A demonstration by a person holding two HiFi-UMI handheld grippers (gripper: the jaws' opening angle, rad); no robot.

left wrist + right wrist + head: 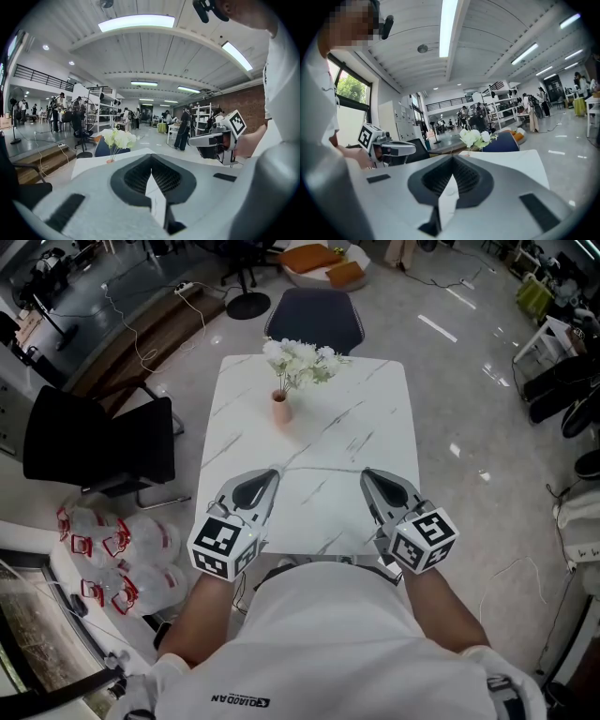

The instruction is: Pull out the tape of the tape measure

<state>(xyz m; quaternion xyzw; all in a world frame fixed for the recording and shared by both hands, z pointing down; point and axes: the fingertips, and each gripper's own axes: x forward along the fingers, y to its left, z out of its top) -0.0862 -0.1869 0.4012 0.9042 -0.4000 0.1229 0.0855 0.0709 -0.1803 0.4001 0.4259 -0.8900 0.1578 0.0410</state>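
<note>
Tape measure: not visible in any view, so I can't tell where it is. The white marble-pattern desk (375, 399) carries only a small pink vase of white flowers (280, 409) at the far side.

Left hand-held gripper (270, 478) and right hand-held gripper (367, 476) are both clenched on nothing, above the near edge.

This fits the measure not yet on the desk, or already cleared, so no technique advice holds.

Readable: "QIAODAN" on the white shirt (239, 699).
</note>
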